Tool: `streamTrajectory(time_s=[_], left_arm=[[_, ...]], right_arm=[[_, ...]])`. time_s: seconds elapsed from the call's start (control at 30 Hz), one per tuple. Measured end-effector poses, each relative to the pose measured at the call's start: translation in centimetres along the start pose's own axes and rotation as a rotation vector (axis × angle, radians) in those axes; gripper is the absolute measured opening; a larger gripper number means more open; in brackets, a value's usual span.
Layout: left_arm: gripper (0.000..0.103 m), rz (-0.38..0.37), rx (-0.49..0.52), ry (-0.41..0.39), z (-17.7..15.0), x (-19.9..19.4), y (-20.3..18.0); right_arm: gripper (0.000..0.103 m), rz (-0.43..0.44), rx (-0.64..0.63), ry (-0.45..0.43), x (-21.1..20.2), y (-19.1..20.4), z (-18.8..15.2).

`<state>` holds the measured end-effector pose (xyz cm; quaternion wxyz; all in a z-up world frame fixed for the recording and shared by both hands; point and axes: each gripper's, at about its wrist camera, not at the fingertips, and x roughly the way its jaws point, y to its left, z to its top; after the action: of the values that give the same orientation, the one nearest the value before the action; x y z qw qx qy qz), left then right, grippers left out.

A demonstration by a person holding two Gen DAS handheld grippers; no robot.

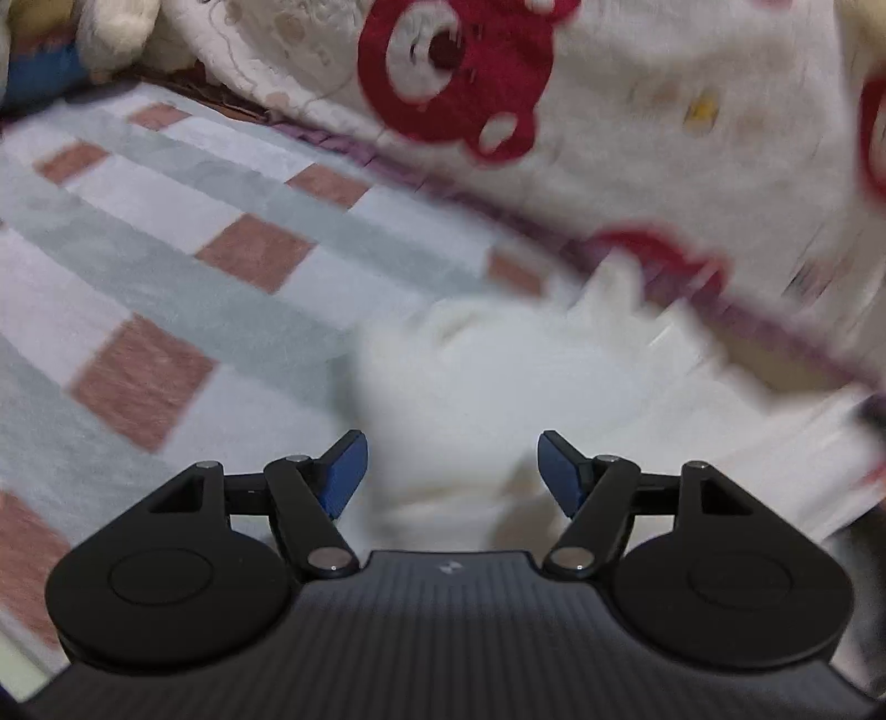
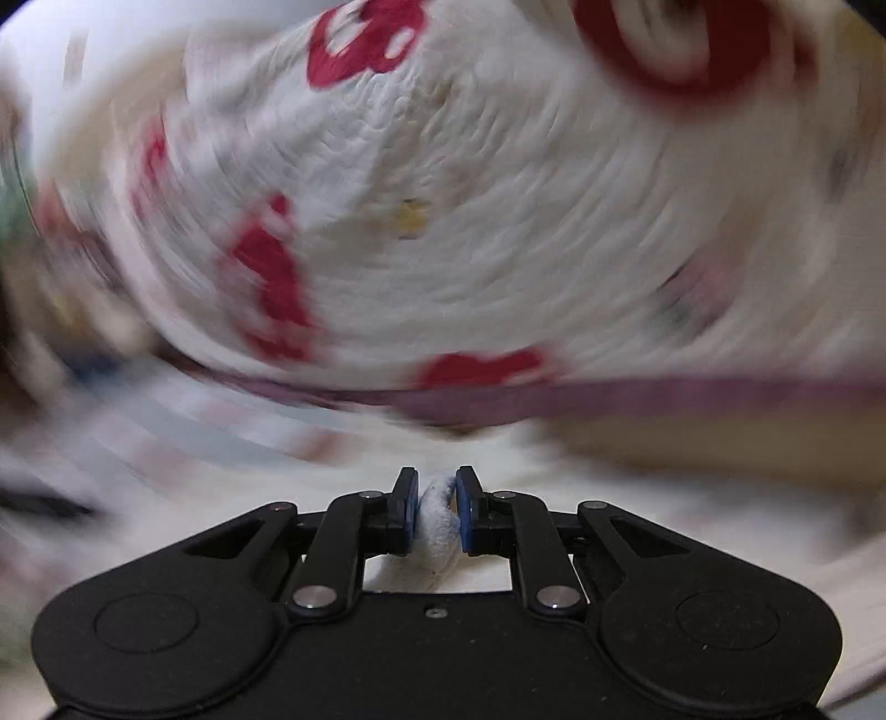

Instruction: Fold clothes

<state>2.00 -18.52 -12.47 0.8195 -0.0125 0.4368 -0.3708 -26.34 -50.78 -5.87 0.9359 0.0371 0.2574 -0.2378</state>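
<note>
One white garment (image 1: 487,376) is all I can count as clothing, and it looks barely begun: in the left wrist view it lies as a soft, rumpled heap on the bed, with no clean fold line that the blur lets me make out. I judge the folding to be at its opening stage, with a lift of one edge in hand and the laying-over and smoothing all left to do.

Going by size, one large white quilt (image 1: 637,111) printed with red bear faces is piled along the far side of the bed, with a purple border at its lower edge. Of the bears, two show fairly whole in the left view, with parts of others cut off or smeared. One checked bed sheet (image 1: 138,232), pale green and white with brownish squares, lies beneath everything. One cream plush toy (image 1: 119,33) sits in the far corner.

Two tongs are at work. The left tongs (image 1: 451,471) stand spread, nothing between the blue pads, hanging just over the near end of the garment. The right tongs (image 2: 437,509) are pressed together, pinching a thick fold of the white cloth.
</note>
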Motion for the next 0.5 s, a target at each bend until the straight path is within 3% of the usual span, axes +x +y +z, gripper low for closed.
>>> streamTrajectory(time_s=[0.03, 0.1, 0.17, 0.37, 0.5], left_arm=[[0.068, 0.028, 0.016, 0.029, -0.3, 0.6, 0.0], [0.067, 0.012, -0.026, 0.105, -0.9, 2.1, 0.6], [0.068, -0.010, -0.062, 0.114, -1.2, 2.2, 0.9], [0.068, -0.025, -0.060, 0.084, -0.6, 1.4, 1.0], [0.068, -0.035, -0.088, 0.065, -0.2, 1.7, 1.4]], right_arm=[[0.017, -0.027, 0.018, 0.053, 0.5, -0.4, -0.9], [0.017, -0.076, 0.061, 0.178, 2.2, -1.2, -3.6], [0.015, -0.110, 0.080, 0.291, 3.8, -1.7, -6.1], [0.021, -0.070, 0.096, 0.297, 3.7, -3.2, -8.3], [0.043, -0.034, 0.198, 0.315, 4.0, -5.2, -8.2]])
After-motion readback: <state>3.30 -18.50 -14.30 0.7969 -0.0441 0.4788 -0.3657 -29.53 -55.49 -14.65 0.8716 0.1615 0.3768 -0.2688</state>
